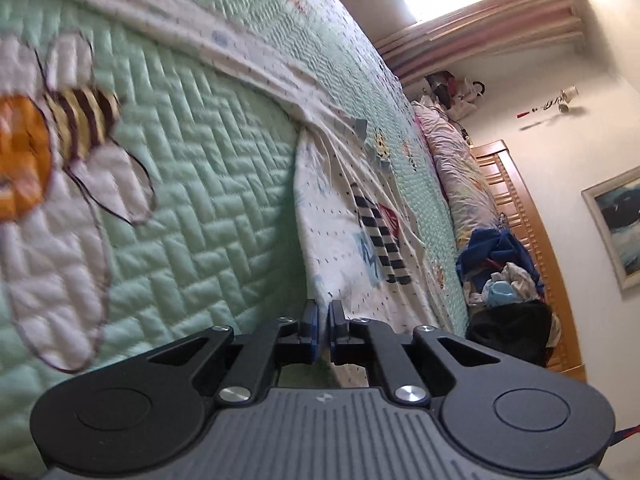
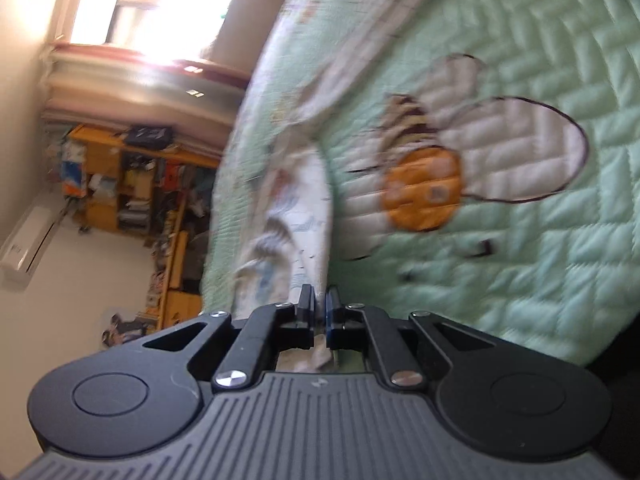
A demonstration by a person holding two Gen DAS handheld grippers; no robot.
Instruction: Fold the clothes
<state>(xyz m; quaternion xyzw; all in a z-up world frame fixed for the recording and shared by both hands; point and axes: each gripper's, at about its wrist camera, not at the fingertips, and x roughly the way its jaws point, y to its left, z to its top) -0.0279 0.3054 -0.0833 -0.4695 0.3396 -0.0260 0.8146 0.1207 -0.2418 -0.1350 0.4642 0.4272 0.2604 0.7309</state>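
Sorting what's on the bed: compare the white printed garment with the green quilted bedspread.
The white printed garment is thin, creased and partly lifted; the green quilted bedspread is thick, stitched in a herringbone pattern and lies flat. The garment shows small prints and dark stripes; the bedspread bears a large bee. Both are fabric.

Readable text: almost none

A pale blue letter "M" is printed on the white garment (image 1: 360,216) just ahead of the left gripper (image 1: 324,308); other prints on it are too blurred to read in either view.
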